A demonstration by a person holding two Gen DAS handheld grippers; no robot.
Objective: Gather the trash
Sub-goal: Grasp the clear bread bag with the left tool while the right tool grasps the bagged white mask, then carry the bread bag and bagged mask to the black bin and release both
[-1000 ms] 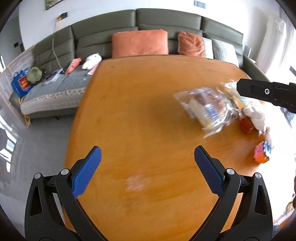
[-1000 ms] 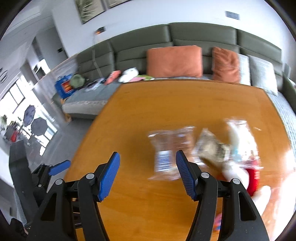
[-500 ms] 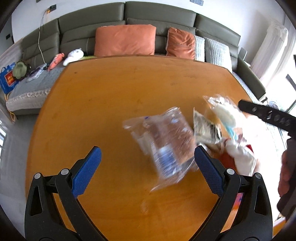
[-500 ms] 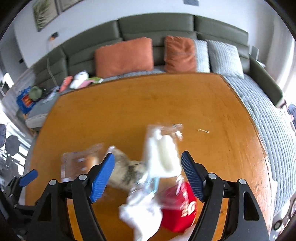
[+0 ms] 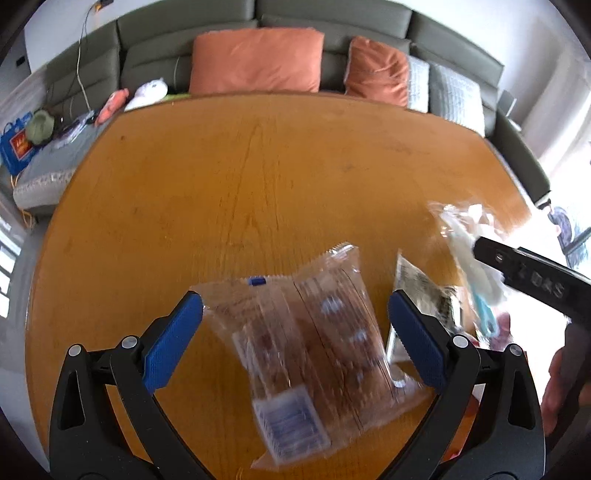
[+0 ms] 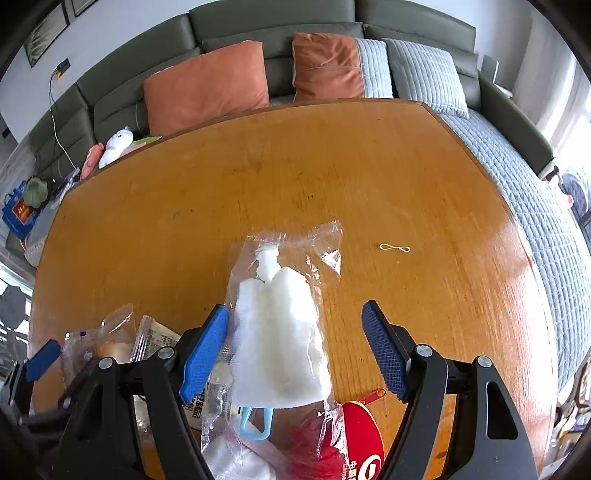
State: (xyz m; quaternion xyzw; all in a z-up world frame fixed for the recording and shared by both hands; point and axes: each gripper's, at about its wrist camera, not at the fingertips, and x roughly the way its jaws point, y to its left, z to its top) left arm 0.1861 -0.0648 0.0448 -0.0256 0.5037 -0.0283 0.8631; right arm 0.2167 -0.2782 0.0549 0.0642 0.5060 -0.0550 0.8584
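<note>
A clear snack wrapper point(image 5: 306, 347) with brown contents lies flat on the orange wooden table point(image 5: 258, 177). My left gripper point(image 5: 295, 332) hovers over it, open, one blue finger on each side. A clear bag holding white foam point(image 6: 277, 332) lies between the fingers of my right gripper point(image 6: 295, 343), which is open; its left pad point(image 6: 205, 350) sits close beside the bag. A small printed packet point(image 5: 424, 291) lies between the two pieces. A red package point(image 6: 354, 439) and a light blue clip point(image 6: 255, 424) lie at the table's near edge.
A grey-green sofa point(image 6: 280, 26) with orange and grey cushions curves behind the table. A plush toy point(image 6: 116, 144) and other items lie on its left seat. A thin rubber band point(image 6: 395, 248) rests on the table to the right. A hand point(image 5: 561, 373) shows at the left view's right edge.
Both grippers swung toward the trash and lower. The wrapper now lies between my left fingers, the foam bag between my right fingers, which stand wider than a second ago.
</note>
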